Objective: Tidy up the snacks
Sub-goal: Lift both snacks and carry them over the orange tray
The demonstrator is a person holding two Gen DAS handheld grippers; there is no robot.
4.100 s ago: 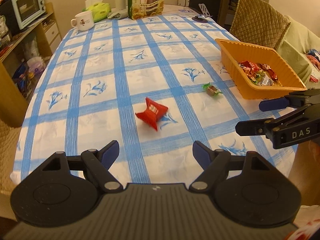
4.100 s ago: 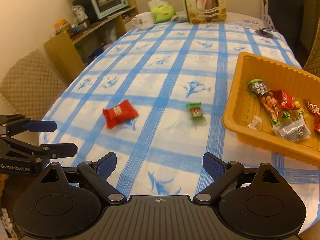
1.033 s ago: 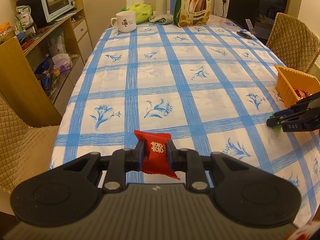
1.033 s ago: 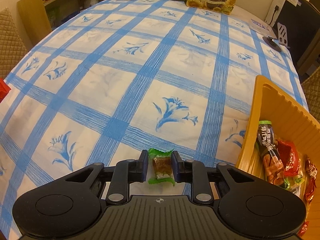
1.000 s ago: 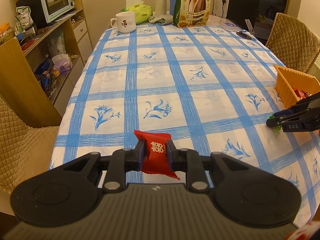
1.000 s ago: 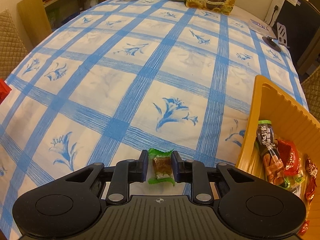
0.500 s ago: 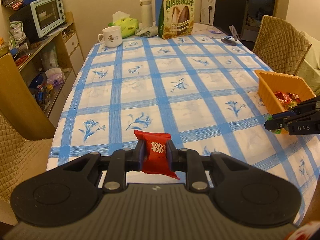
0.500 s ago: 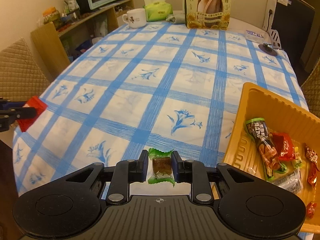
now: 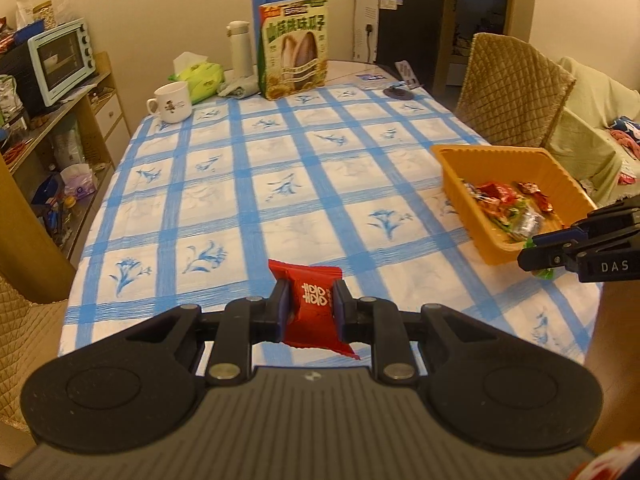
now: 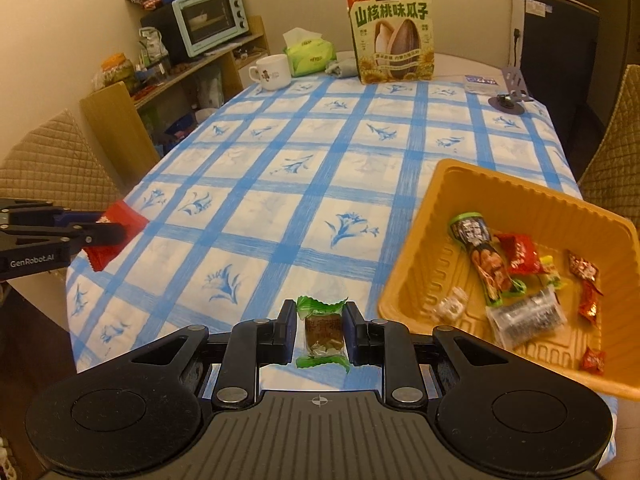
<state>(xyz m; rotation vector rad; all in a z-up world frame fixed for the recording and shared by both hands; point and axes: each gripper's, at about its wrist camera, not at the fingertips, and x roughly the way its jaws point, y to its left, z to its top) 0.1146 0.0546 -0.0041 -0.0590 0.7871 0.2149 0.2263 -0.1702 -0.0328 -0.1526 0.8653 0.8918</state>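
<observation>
My left gripper (image 9: 309, 304) is shut on a red snack packet (image 9: 314, 312) and holds it above the near left part of the table. It also shows in the right wrist view (image 10: 108, 236) at far left. My right gripper (image 10: 320, 330) is shut on a green-wrapped candy (image 10: 322, 332), held above the table just left of the orange tray (image 10: 432, 216). The tray (image 9: 496, 152) holds several wrapped snacks. In the left wrist view the right gripper (image 9: 538, 250) hangs by the tray's near corner.
A blue-checked tablecloth (image 9: 256, 184) covers the table. At the far end stand a sunflower-seed bag (image 9: 294, 50), a white mug (image 9: 172, 102), a tissue pack (image 9: 200, 76) and a blue thermos (image 9: 272, 8). Quilted chairs (image 9: 516, 88) flank the table. A shelf with a toaster oven (image 9: 60, 60) is at left.
Both grippers have risen and pulled back from the table with their snacks held. The right gripper has moved closer to the orange tray, which now shows more fully.
</observation>
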